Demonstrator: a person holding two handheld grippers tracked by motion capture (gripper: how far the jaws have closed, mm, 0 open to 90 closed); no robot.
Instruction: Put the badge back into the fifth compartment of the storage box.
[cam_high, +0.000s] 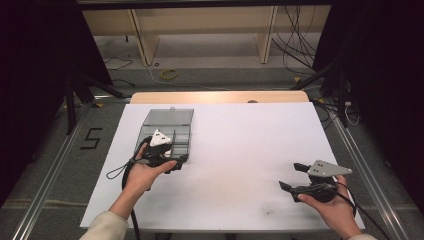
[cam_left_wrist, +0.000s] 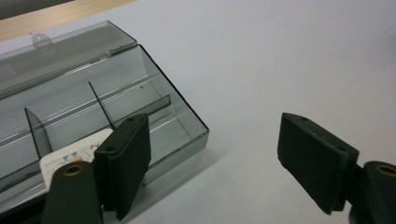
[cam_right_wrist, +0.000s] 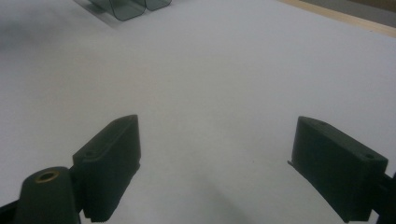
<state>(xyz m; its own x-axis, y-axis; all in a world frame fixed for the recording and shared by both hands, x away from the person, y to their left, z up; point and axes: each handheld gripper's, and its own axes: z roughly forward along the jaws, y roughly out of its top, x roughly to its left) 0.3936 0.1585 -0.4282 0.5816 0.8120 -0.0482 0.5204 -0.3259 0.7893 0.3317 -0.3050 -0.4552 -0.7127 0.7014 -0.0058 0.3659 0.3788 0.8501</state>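
Note:
A clear grey plastic compartment box (cam_high: 181, 131) lies at the left of the white table (cam_high: 240, 145), its lid (cam_high: 167, 117) folded open on the far side. My left gripper (cam_high: 167, 152) hovers over the box's near right corner, open. In the left gripper view its jaws (cam_left_wrist: 215, 128) straddle that corner of the box (cam_left_wrist: 173, 91), touching nothing. A small white printed card (cam_left_wrist: 65, 157) lies in a near compartment behind the left jaw. My right gripper (cam_high: 289, 175) rests low at the table's front right, open, with bare table between its jaws (cam_right_wrist: 217, 128).
The box's dividers (cam_left_wrist: 100, 105) split it into several compartments. A wooden strip (cam_high: 220, 96) borders the table's far edge. Beyond it are a wooden frame (cam_high: 145, 40) and loose cables (cam_high: 295, 45) on the floor. A corner of the box (cam_right_wrist: 126, 7) shows far off in the right gripper view.

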